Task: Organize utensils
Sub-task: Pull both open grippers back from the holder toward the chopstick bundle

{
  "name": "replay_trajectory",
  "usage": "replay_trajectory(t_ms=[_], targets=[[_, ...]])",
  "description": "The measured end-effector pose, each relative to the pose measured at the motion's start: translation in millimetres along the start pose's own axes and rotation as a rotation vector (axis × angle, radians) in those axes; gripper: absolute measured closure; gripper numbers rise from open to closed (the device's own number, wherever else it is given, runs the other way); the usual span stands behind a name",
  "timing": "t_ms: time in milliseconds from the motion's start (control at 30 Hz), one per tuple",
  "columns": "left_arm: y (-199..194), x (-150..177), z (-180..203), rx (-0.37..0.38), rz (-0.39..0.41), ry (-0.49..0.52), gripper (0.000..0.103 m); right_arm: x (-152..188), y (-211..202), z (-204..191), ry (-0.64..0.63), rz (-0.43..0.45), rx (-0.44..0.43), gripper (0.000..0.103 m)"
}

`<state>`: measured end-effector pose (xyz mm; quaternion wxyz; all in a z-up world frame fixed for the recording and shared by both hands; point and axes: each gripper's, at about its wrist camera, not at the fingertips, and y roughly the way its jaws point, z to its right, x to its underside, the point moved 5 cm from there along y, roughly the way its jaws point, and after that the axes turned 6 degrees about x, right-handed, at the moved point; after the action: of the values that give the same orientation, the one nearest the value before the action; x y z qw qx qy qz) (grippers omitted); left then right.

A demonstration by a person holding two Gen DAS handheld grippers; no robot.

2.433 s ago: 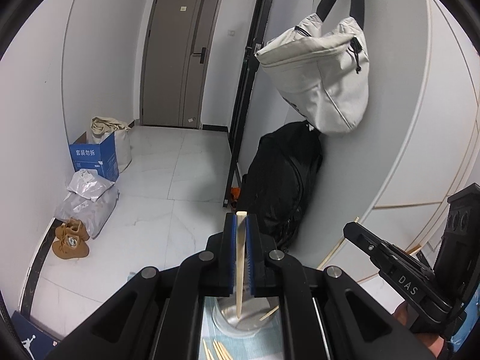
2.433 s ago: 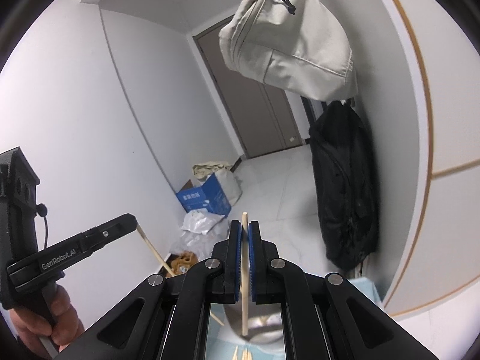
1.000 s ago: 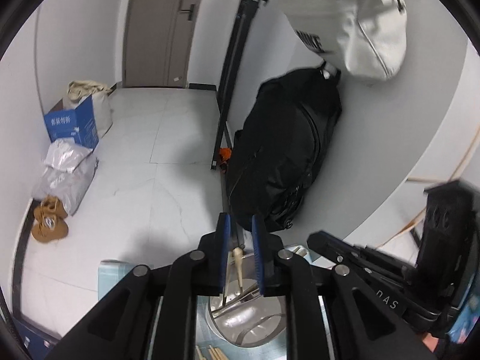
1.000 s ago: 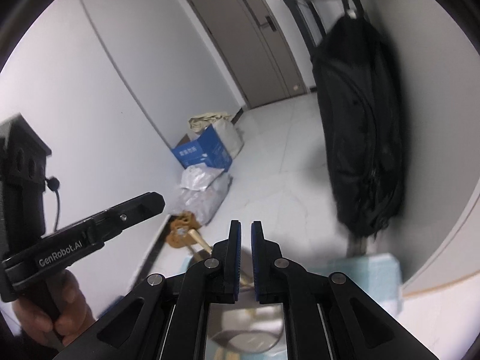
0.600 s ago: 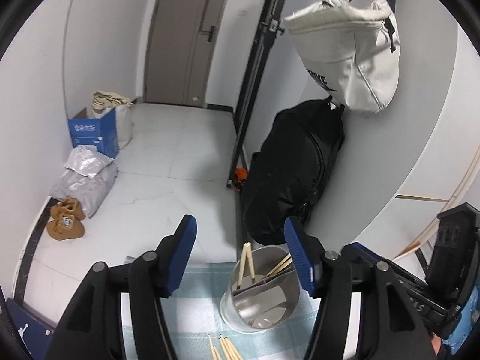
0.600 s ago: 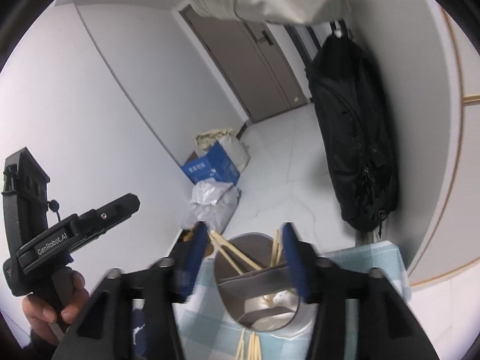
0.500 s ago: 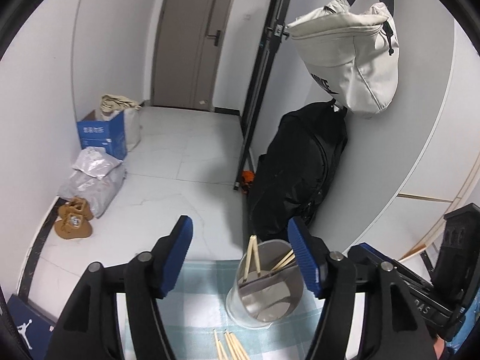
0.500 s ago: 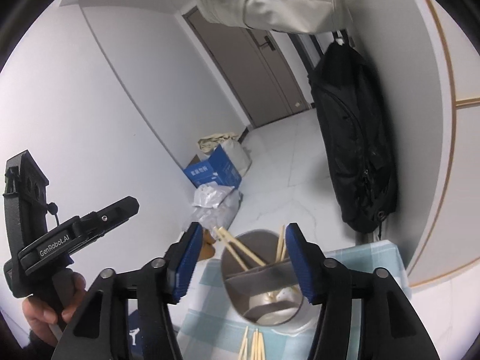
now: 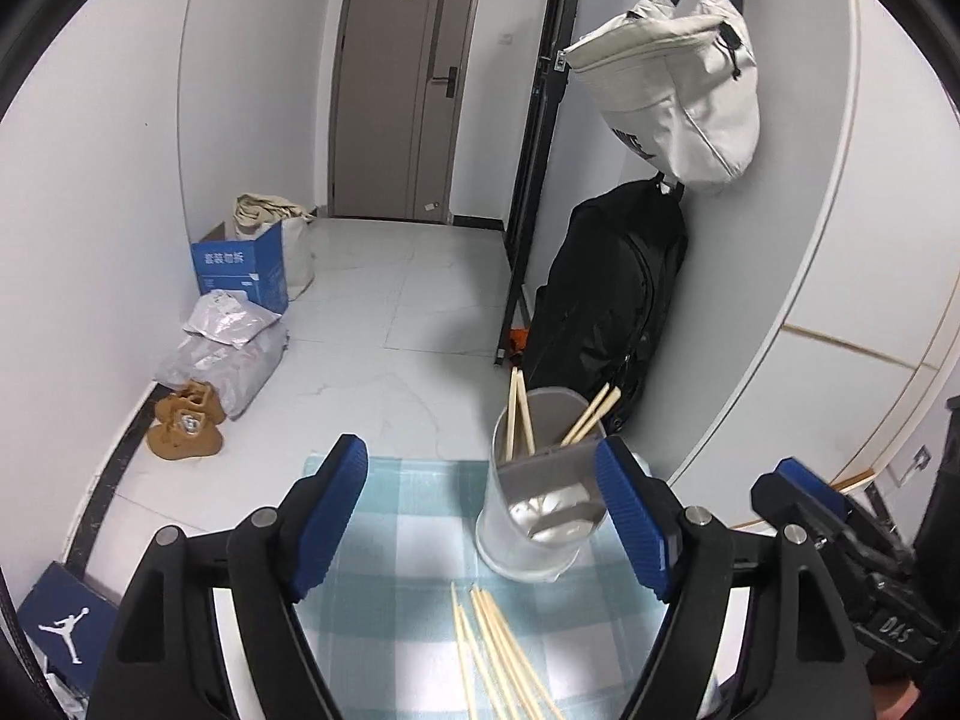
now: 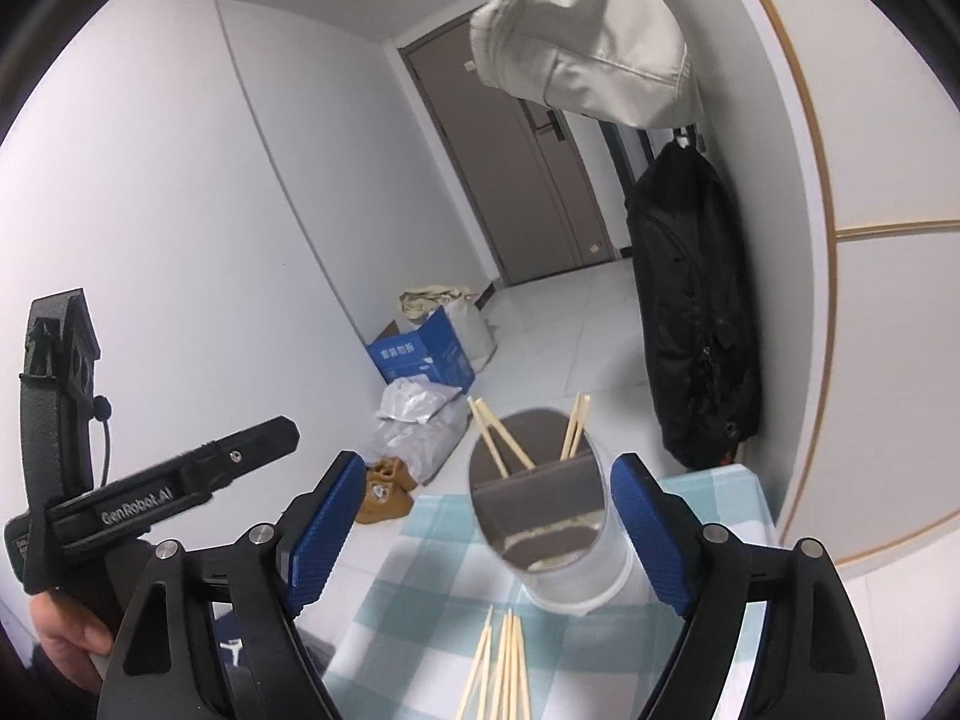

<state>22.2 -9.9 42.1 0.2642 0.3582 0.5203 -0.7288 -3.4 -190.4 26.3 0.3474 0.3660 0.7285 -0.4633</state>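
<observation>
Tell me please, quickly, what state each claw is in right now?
Left claw: open, holding nothing.
Right claw: open, holding nothing.

Both tools are matte black plastic with silver screws and ribbed blue fingers. One handle reads "GenRobot.AI" in white. A bare hand shows at lower left.

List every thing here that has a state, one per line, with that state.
Left gripper: open, empty.
Right gripper: open, empty.
Holder: upright on the cloth, chopsticks in two compartments.
Loose chopsticks: lying flat on the cloth.
Cloth: spread flat.
Door: closed.
White bag: hanging.
</observation>
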Motion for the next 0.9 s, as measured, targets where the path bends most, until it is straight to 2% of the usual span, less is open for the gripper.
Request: replay_trajectory(t_ms=[200,500,567,667,800,900], targets=[[-15.5,25.7,8.5,-0.026,0.014,0.050,0.027,23.5,-20.7,-3.3,-0.003,0.010,0.007,0.017],[-21.2,56.3,0.6,-0.054,0.018,0.041,0.027,56.3,-27.9,-4.7,-0.037,-0.015,0.026,0.008],[-19.0,61.4,-1.5,-0.063,0.020,0.050,0.026,62.2,-24.4,-2.8,-0.037,-0.025,0.030,0.006],[-12.3,69.8,-7.9,-0.064,0.017,0.041,0.019,72.2,-16.3,-0.3,-0.049,-0.040,0.036,0.006],[-2.7,78.7,-16.0,-0.046,0.036,0.026,0.019,87.1,-1.2,1.4,-0.076,-0.084,0.035,0.006],[13.5,83.9,-24.4,-0.050,0.007,0.007,0.019,100.4,11.5,0.3,-0.104,-0.129,0.047,0.006]])
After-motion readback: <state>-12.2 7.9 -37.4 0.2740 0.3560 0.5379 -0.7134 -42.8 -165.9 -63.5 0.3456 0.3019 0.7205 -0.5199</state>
